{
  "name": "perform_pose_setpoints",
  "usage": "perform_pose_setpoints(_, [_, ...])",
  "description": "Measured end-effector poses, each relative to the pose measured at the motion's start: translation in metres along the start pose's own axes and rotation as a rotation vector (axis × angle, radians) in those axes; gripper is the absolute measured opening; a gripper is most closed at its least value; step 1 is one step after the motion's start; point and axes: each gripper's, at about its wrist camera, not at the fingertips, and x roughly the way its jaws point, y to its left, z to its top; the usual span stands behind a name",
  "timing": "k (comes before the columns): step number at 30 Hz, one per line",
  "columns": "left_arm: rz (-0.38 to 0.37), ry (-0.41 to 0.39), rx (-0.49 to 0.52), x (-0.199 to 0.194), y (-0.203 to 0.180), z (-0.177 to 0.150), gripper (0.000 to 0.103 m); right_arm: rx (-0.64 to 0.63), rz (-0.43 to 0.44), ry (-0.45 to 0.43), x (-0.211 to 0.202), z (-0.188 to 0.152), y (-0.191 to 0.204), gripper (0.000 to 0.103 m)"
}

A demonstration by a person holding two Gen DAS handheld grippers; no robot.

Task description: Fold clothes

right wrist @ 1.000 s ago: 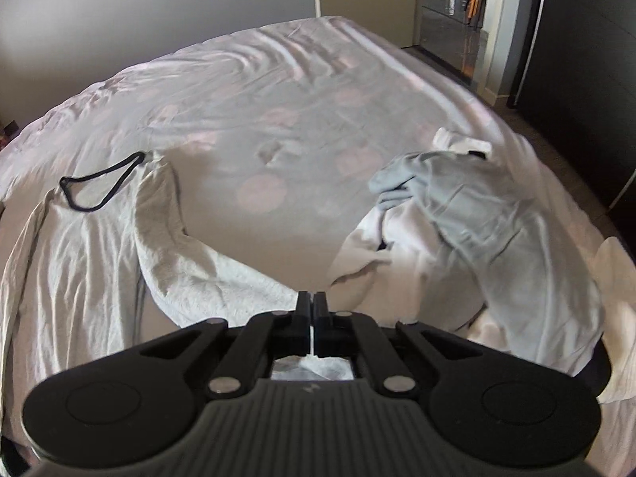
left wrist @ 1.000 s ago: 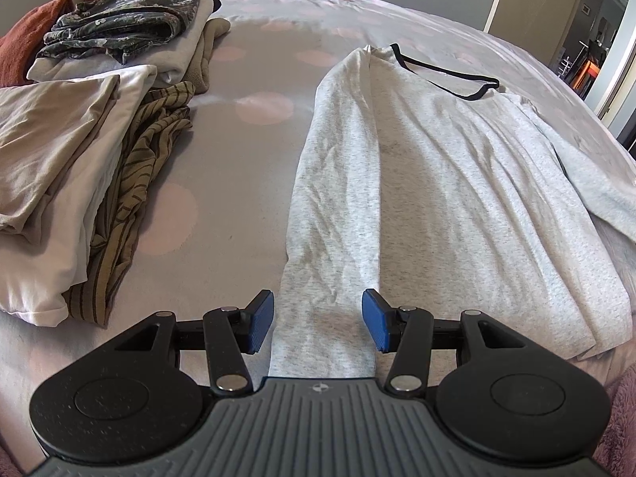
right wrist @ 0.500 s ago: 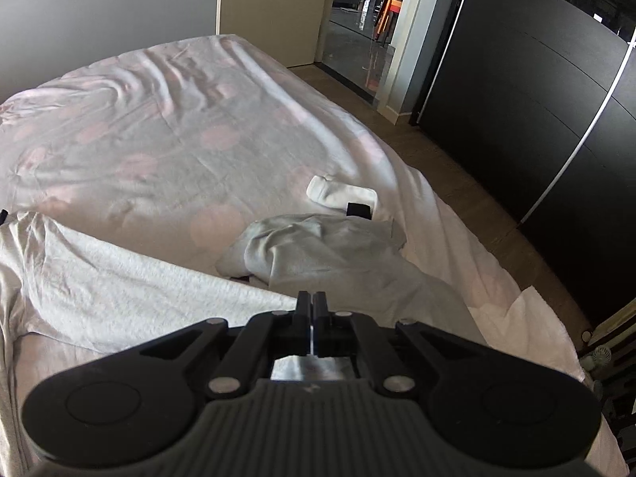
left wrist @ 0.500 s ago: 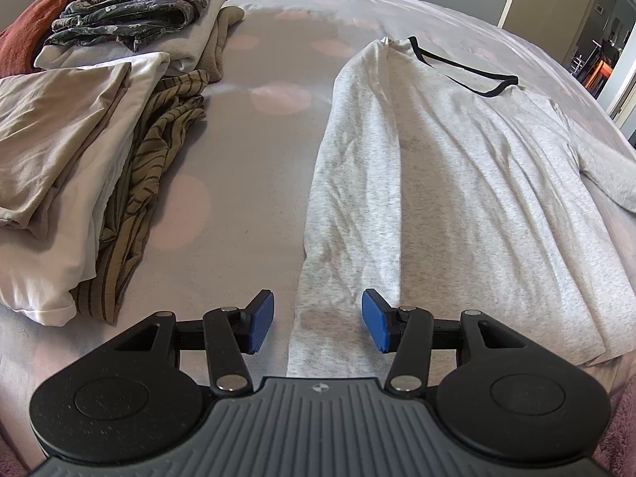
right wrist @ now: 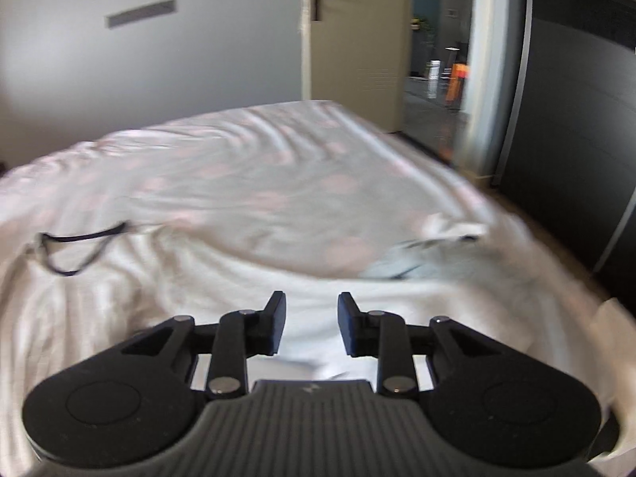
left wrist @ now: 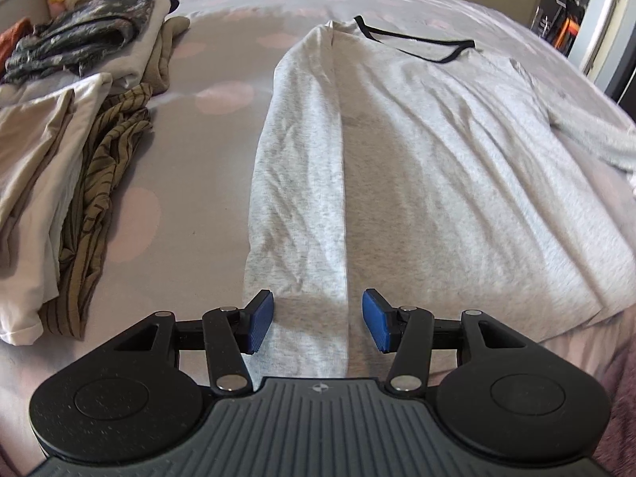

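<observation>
A light grey long-sleeved shirt with a black neckline lies flat on the bed, its left side folded inward in a long strip. My left gripper hovers open just above the near hem of that strip, nothing between its blue pads. In the blurred right wrist view the same shirt spreads to the left, black neckline showing. My right gripper is over pale cloth with its jaws opening; nothing is pinched between them.
Folded clothes are stacked at the left: cream and white pieces, an olive striped garment, a dark patterned one. A crumpled grey-blue garment lies at the bed's right edge. A dark wardrobe and open doorway stand beyond.
My right gripper was shut and now stands apart; its view swung back toward the shirt and wall. The left gripper shifted slightly over the shirt's folded strip, still open.
</observation>
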Motion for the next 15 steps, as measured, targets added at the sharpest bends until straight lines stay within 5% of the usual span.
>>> perform_pose_setpoints(4, [0.053, 0.005, 0.013, 0.004, -0.003, -0.005, 0.048, 0.056, 0.136, 0.076, 0.008, -0.045, 0.046, 0.044])
perform_pose_setpoints(8, [0.053, -0.001, -0.028, 0.004, 0.004, -0.007, 0.047, 0.013, 0.155, 0.130, 0.020, -0.083, 0.085, 0.044])
perform_pose_setpoints(15, [0.023, -0.030, -0.071, 0.002, 0.013, -0.007, 0.013, -0.053, 0.138, 0.123, 0.021, -0.096, 0.099, 0.056])
